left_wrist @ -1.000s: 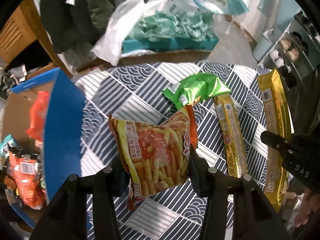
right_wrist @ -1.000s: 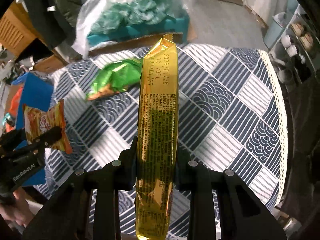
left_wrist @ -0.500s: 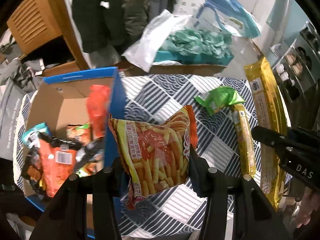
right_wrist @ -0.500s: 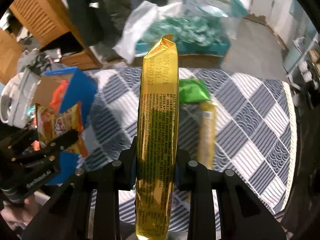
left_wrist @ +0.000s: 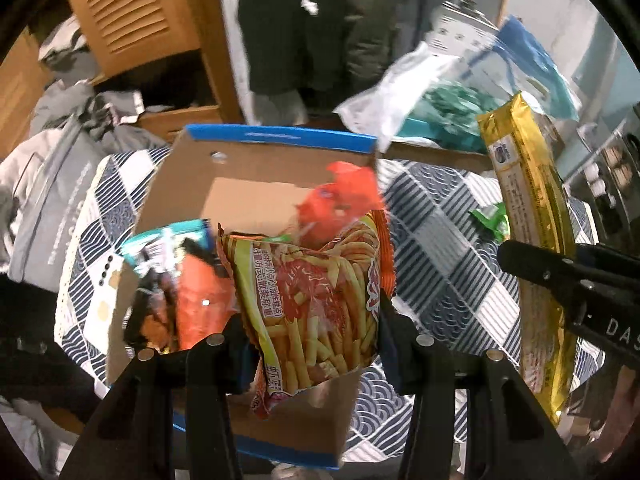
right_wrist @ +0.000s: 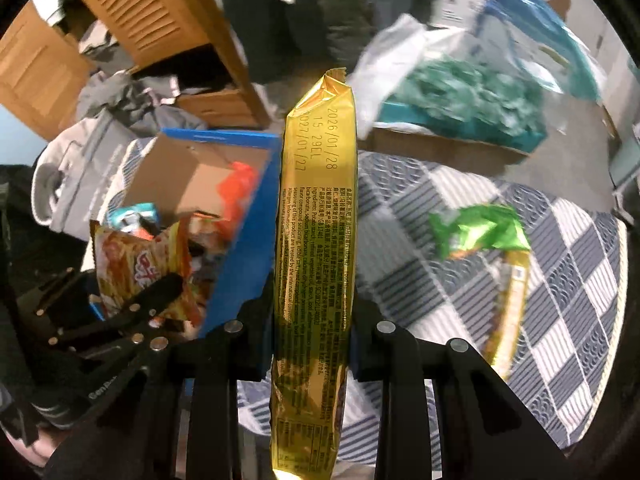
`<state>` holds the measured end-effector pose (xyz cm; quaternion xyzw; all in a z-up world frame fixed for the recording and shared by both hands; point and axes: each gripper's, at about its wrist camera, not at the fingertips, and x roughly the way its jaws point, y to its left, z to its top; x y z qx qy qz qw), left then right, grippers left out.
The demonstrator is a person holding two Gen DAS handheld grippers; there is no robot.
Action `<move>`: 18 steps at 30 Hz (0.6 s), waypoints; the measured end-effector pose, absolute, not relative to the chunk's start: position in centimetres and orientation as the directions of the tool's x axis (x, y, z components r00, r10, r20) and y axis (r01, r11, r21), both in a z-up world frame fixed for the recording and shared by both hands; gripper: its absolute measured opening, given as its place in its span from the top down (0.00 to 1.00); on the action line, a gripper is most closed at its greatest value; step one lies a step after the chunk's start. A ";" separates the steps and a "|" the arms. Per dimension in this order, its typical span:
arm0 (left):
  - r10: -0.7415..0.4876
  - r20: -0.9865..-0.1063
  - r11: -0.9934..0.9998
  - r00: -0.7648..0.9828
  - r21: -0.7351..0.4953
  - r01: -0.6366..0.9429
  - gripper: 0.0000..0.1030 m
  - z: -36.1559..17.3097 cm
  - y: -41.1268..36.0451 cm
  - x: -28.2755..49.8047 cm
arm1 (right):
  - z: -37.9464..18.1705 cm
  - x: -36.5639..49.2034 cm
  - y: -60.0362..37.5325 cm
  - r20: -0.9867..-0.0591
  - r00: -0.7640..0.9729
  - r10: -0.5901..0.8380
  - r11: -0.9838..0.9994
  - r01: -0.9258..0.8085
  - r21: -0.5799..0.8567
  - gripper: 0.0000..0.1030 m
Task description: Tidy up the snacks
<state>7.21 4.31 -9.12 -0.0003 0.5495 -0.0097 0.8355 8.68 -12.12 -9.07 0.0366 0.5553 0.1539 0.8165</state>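
Note:
My left gripper (left_wrist: 310, 328) is shut on an orange-yellow fries snack bag (left_wrist: 316, 292) and holds it over the open blue-rimmed cardboard box (left_wrist: 276, 136), which holds several snack packs. My right gripper (right_wrist: 312, 320) is shut on a long gold snack packet (right_wrist: 316, 240), held upright just right of the box (right_wrist: 240, 240). The gold packet also shows in the left wrist view (left_wrist: 532, 216), and the fries bag in the right wrist view (right_wrist: 140, 264). A green bag (right_wrist: 480, 232) and a second gold packet (right_wrist: 508, 308) lie on the patterned tablecloth (right_wrist: 560, 280).
A box of teal packets under a white plastic sheet (right_wrist: 460, 92) stands beyond the table. A wooden cabinet (left_wrist: 136, 28) and grey clothes (left_wrist: 60, 152) are at the back left. A person in dark clothes (left_wrist: 296, 28) stands behind the box.
Both grippers have swung left with their snacks. The fries bag has gone from above the tablecloth to above the box. The gold packet now stands beside the box's right wall.

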 end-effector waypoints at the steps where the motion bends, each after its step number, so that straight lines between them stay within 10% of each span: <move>1: -0.013 -0.917 1.000 0.399 -0.011 0.007 0.51 -9.2 4.8 7.2 | -9.1 8.9 -11.1 -0.896 0.329 0.297 0.947 -0.220 0.233 0.74; 18: 0.007 -0.934 0.986 0.356 -0.053 -0.156 0.51 -12.7 14.3 7.0 | -11.6 11.9 0.1 -0.910 0.223 0.350 0.918 -0.273 0.286 0.74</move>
